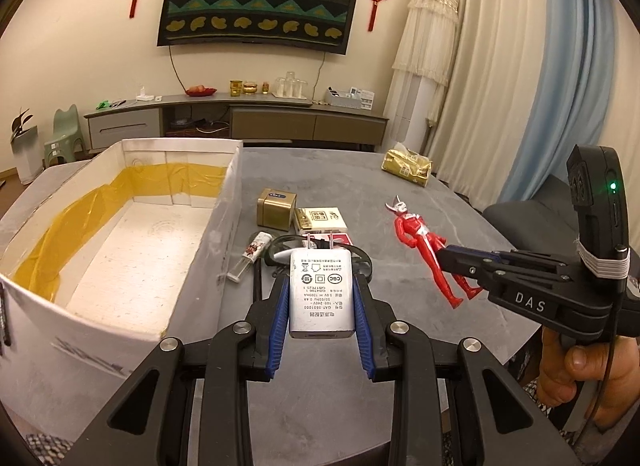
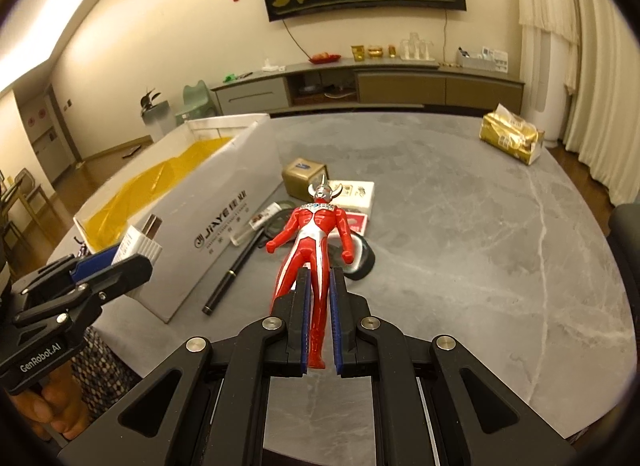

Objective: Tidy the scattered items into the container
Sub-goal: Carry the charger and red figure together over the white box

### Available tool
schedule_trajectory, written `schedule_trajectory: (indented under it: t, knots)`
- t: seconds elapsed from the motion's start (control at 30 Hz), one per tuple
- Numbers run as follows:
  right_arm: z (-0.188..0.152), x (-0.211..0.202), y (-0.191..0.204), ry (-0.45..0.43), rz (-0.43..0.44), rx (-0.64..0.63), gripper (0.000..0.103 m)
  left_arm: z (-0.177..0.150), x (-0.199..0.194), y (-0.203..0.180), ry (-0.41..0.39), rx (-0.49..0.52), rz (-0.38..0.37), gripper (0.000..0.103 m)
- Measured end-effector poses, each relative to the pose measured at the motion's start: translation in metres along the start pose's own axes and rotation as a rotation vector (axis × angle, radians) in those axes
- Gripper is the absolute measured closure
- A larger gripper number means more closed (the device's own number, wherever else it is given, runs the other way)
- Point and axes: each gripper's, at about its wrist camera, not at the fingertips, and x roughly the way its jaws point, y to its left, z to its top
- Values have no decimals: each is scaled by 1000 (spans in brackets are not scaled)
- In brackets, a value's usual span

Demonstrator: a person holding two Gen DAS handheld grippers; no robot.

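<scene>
We've got both tongs loaded: left tongs (image 1: 321, 298) pinching the white USB charger (image 1: 321, 298), right tongs (image 2: 319, 298) clamped on the red hero figure (image 2: 316, 242) by its legs only. Cardboard box (image 1: 208, 242) at 10 o'clock, empty. Risk: figure may swivel or slip mid-carry w/ that thin grip.

A grey marble-patterned table (image 2: 480, 246) carries an open white cardboard box (image 2: 224, 225) near its left edge, beside it a gold cube tin (image 2: 302, 177), a black pen (image 2: 228, 278), and a gold tissue pack (image 2: 512, 137) at the far right edge.
</scene>
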Motion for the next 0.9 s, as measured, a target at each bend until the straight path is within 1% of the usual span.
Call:
schedule_trajectory:
  t: [0.53,0.9]
  knots:
    - [13,-19,44,-56,10,-70,94,8,-31,19,-52,-44,0,72]
    - [22,-21,69,-78,38,-94,94,16,-46,40,-76,-83,3,72]
